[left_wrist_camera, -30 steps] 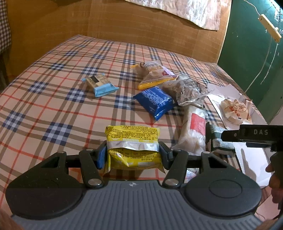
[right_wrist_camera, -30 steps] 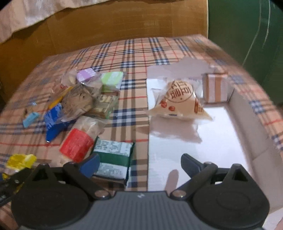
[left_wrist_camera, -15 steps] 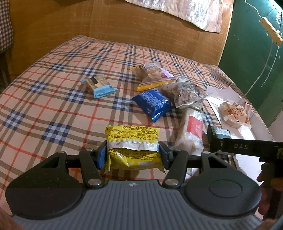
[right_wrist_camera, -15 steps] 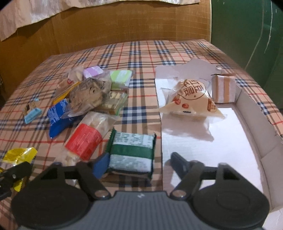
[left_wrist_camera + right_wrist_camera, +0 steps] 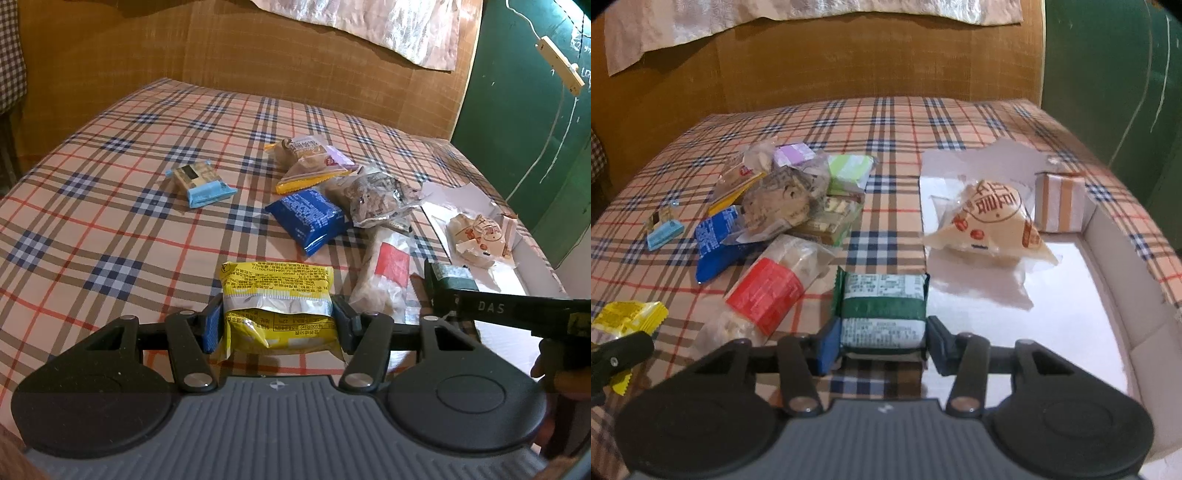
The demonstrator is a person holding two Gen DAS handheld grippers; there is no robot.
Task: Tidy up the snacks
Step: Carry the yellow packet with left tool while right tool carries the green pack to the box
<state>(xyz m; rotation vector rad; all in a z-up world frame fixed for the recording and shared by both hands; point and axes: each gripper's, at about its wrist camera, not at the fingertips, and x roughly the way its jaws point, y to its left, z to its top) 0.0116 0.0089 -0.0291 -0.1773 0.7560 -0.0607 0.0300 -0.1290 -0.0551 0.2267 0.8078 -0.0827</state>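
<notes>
Two claws work at the near edge of the plaid-covered worktop (image 5: 110, 206), each with one packet. The left claw (image 5: 277, 325) is clamped on a yellow foil snack packet (image 5: 277, 295); its pads press the packet's two short sides, and the wrapper bulges slightly between them. The packet is held flat, probably so that it can be carried without twisting. The right claw (image 5: 882, 341) straddles a green-and-white banded snack packet (image 5: 882, 306) and its jaws are closing. The blue pad and the dark pad sit against the packet's sides, so I judge the grip just made or nearly so. This packet lies on the cloth, touching the near-left edge of the shallow white cardboard tray (image 5: 1108, 236), which is likely its destination.

Just beyond, a clear wrapper with a red label (image 5: 764, 295) lies at an angle beside the green packet. Further out sits the unsorted heap: a dark blue foil packet (image 5: 713, 240), a crinkled clear bag of brown pieces (image 5: 779, 203), a pale green packet (image 5: 849, 170) and a lilac one (image 5: 792, 155). A small light-blue packet (image 5: 201, 182) lies apart to the left. Inside the tray, a triangular cream pastry bag with red print (image 5: 990, 218) and a striped orange-and-white box (image 5: 1060, 203) are already set at the far end. Loading appears to run back to front.
</notes>
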